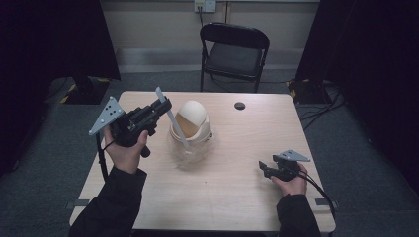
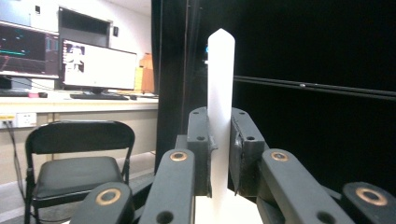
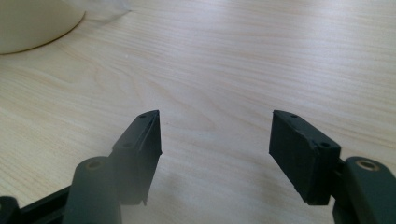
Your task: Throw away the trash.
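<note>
The strip (image 1: 171,117) is pinched in my left gripper (image 1: 159,107), slanting over the cup (image 1: 190,129). I'd lower it slowly into the cup. My right gripper (image 1: 267,166) rests spread, well right of it.

The worktop (image 1: 237,182) is seen from above and forward by the high view, the far chair (image 1: 234,52) is shared with the raised, level left gripper view, and the wood is viewed closely by the low right gripper view.
</note>
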`<act>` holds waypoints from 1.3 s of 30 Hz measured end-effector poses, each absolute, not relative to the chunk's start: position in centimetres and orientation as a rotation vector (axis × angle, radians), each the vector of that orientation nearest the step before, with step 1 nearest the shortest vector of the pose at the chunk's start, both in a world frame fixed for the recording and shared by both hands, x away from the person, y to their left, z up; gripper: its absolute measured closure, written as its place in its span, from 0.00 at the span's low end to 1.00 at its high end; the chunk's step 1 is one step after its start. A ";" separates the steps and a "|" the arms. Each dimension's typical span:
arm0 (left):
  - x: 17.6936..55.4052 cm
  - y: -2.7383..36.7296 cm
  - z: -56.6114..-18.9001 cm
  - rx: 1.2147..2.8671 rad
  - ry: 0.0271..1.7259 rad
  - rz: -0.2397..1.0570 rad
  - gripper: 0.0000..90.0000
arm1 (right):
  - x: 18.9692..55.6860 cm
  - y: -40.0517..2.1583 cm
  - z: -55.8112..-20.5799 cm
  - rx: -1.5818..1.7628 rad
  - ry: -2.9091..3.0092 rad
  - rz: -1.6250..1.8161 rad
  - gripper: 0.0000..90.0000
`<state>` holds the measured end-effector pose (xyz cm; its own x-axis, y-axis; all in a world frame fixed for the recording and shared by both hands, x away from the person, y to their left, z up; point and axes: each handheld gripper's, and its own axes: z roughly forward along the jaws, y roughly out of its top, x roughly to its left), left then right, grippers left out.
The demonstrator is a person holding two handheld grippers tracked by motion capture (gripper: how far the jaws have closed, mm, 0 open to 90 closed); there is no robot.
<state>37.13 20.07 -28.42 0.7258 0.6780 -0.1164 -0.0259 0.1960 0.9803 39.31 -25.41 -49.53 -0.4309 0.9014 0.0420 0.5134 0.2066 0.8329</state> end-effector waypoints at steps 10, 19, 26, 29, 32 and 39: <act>38.6 20.3 -28.1 1.281 0.638 0.587 0.89 | 39.6 -25.4 -49.7 1.338 2.092 1.048 0.38; 39.9 20.6 -28.0 1.292 0.647 0.636 0.89 | 39.7 -25.3 -49.9 1.343 2.131 0.993 0.37; 41.1 20.3 -28.8 1.306 0.650 0.660 0.89 | 39.7 -25.1 -49.9 1.327 2.145 0.980 0.34; 41.6 20.2 -29.4 1.321 0.661 0.671 0.89 | 39.7 -25.1 -49.9 1.323 2.148 0.979 0.34; 41.9 20.2 -30.1 1.332 0.671 0.670 0.89 | 39.7 -25.1 -49.9 1.320 2.151 0.978 0.34; 42.6 19.9 -32.0 1.369 0.689 0.656 0.89 | 39.7 -25.1 -49.9 1.319 2.150 0.977 0.34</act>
